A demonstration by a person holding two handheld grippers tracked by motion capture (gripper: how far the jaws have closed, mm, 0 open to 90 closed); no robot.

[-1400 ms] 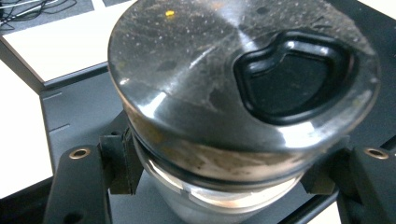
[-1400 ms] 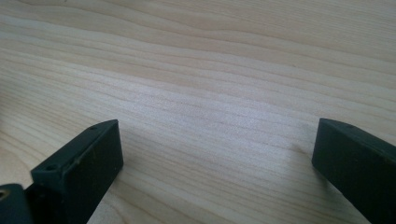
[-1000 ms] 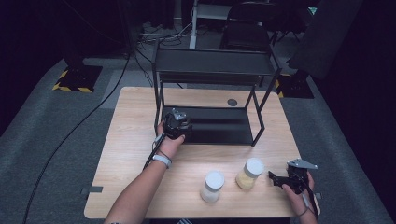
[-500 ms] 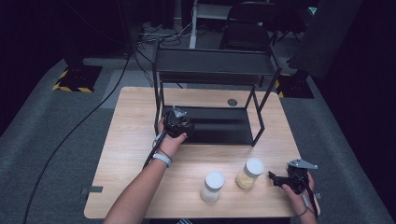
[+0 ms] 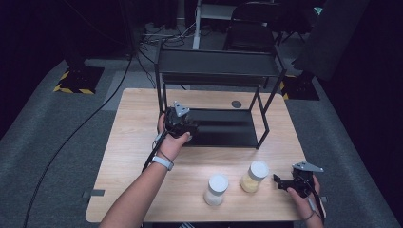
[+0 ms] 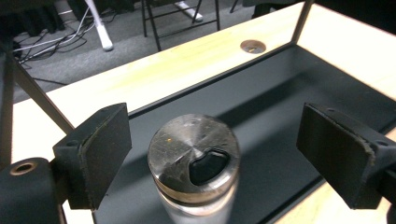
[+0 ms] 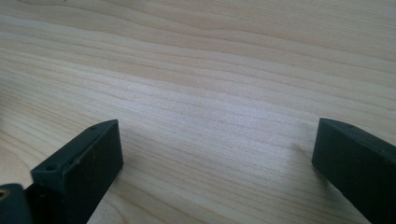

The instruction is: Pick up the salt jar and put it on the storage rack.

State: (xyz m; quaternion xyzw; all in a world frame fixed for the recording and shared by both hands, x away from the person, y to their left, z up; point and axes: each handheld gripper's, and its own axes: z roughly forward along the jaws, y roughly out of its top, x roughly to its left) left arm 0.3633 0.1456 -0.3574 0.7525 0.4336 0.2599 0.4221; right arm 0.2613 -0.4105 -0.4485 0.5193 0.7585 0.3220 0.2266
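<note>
My left gripper (image 6: pixel 212 154) fingers stand apart around a metal-lidded jar (image 6: pixel 194 161) on the shelf (image 6: pixel 280 107); right gripper (image 7: pixel 215 172) fingers apart above the desk (image 7: pixel 210 70).

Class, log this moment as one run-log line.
left gripper: open, jaws either side of metal-lidded jar on rack's lower shelf | right gripper: open over table | white-lidded jars: untouched

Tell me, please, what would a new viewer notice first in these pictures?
First, the black two-level rack at the far middle of the wooden table. The left claw stands open around a jar with a scratched metal lid on the rack's bottom shelf. Two white-lidded jars stand near the front edge, beside the open right claw.
</note>
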